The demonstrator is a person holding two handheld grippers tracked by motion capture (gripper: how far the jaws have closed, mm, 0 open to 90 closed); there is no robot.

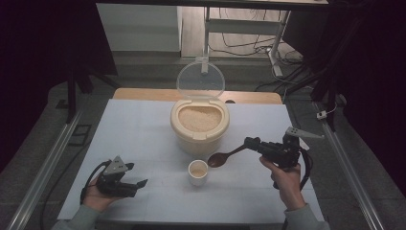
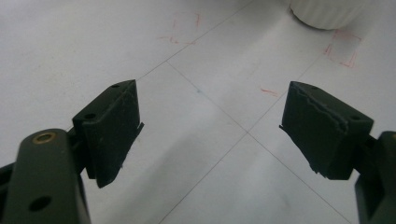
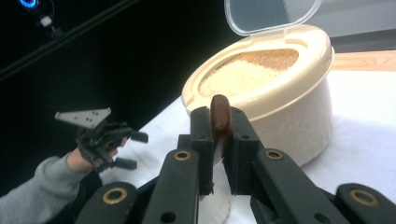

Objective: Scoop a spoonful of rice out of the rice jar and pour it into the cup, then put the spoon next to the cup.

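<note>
Here our right gripper (image 3: 218, 154) pinches the spoon (image 1: 225, 156), its bowl hidden behind the jaws; at eight o'clock, our left gripper (image 1: 136, 184) gapes empty.

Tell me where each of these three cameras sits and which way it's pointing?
High view: above the table, looking down; both hands, left gripper, right gripper.
Left gripper view: rides the left gripper, facing the tabletop between open jaws.
Right gripper view: rides the right gripper, facing the rice container, jaws clamping the spoon.
Shared: high and right gripper views both show the container.
</note>
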